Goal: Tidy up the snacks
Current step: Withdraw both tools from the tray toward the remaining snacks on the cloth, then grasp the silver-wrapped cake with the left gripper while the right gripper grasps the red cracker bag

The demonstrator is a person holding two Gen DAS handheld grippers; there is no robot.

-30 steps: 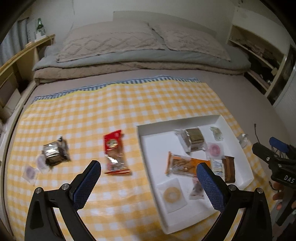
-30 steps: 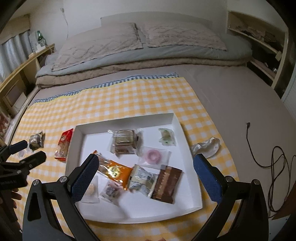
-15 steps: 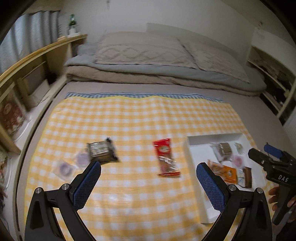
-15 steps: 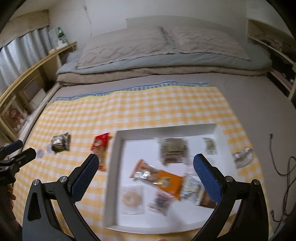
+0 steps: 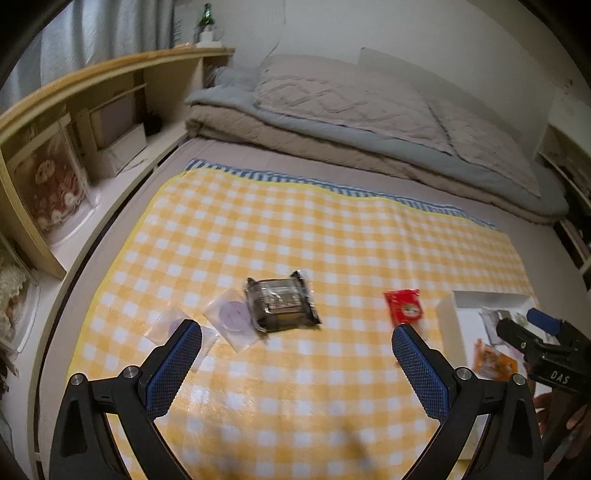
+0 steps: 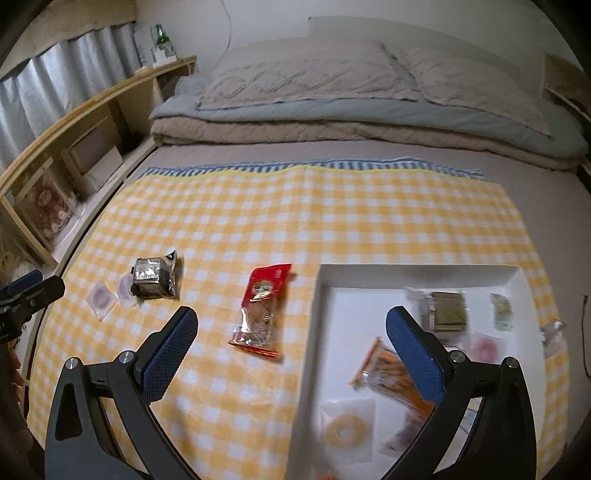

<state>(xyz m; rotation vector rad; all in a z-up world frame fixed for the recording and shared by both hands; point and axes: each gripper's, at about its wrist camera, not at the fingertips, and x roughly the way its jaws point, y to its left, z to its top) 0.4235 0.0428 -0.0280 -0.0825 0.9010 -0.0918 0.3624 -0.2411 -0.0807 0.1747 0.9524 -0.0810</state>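
On the yellow checked cloth (image 5: pixel 332 236) lie a dark foil snack packet (image 5: pixel 280 304) (image 6: pixel 155 278), two clear packets with purple rings (image 5: pixel 232 317) (image 6: pixel 99 295) and a red snack packet (image 5: pixel 404 306) (image 6: pixel 264 306). The white tray (image 6: pixel 406 267) (image 5: pixel 447 317) to the right holds an orange packet (image 6: pixel 391 373), a brown packet (image 6: pixel 447 308) and several small sweets. My left gripper (image 5: pixel 295 328) hovers open just short of the dark packet. My right gripper (image 6: pixel 291 314) hovers open, straddling the red packet and the tray's left wall. Neither holds anything.
Folded bedding and pillows (image 6: pixel 332 81) fill the back of the bed. A wooden shelf unit (image 5: pixel 92 110) with a green bottle (image 5: pixel 205 18) runs along the left. A crumpled clear wrapper (image 6: pixel 552 332) lies right of the tray, near a cable (image 6: pixel 585 332).
Both views have swung left: the tray slid toward the right edge, and the dark and red packets now sit ahead of the fingers. Both grippers stayed open.
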